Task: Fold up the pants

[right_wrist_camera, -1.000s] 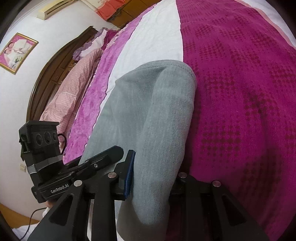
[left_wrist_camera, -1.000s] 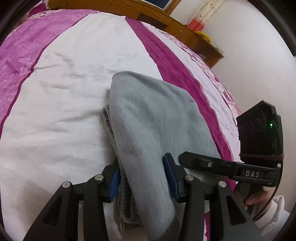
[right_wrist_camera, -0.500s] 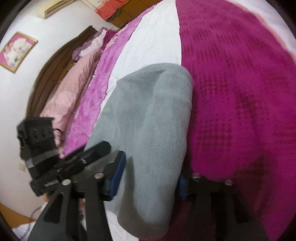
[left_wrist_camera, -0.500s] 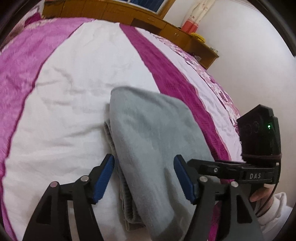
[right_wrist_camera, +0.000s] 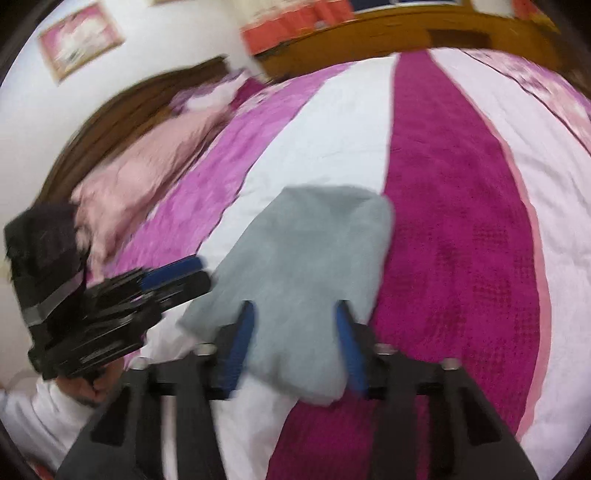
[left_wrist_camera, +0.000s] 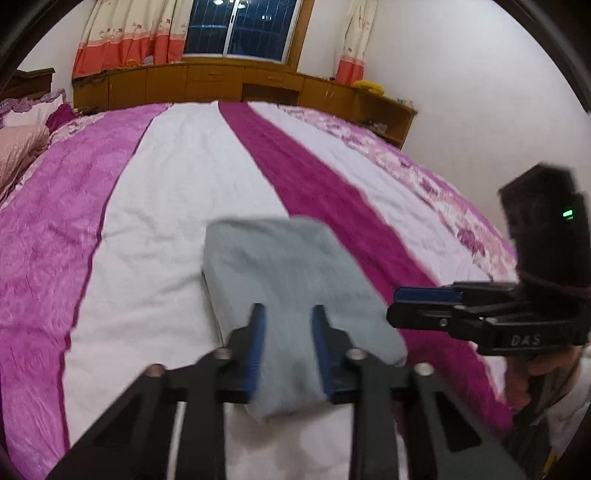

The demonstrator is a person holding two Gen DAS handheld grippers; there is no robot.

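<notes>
Pants [left_wrist_camera: 295,273], one grey pair, lie folded into a compact bundle on the bedspread [left_wrist_camera: 177,206], across the seam between a white stripe and a dark magenta stripe; in the right wrist view the same bundle [right_wrist_camera: 314,254] shows as one rounded packet with the magenta stripe on its right. Two grippers are in play; the left gripper [left_wrist_camera: 288,347] is released, its two blue-padded fingers [left_wrist_camera: 256,343] parted with grey cloth showing in the gap, though I cannot tell whether they touch it; the right gripper [right_wrist_camera: 295,343] is likewise released, its blue fingers [right_wrist_camera: 240,347] spread wide above the near end of the bundle. Each camera also sees the other gripper from the side, beside the pants. One pink pillow [right_wrist_camera: 147,166] lies by the one dark headboard [right_wrist_camera: 122,107]; one wooden cabinet [left_wrist_camera: 229,85] runs under one window [left_wrist_camera: 240,26]. A second ago both claws pinched the pants' near edge; half a second ago they had let go, and now both have pulled back and risen, the bundle left lying alone.
</notes>
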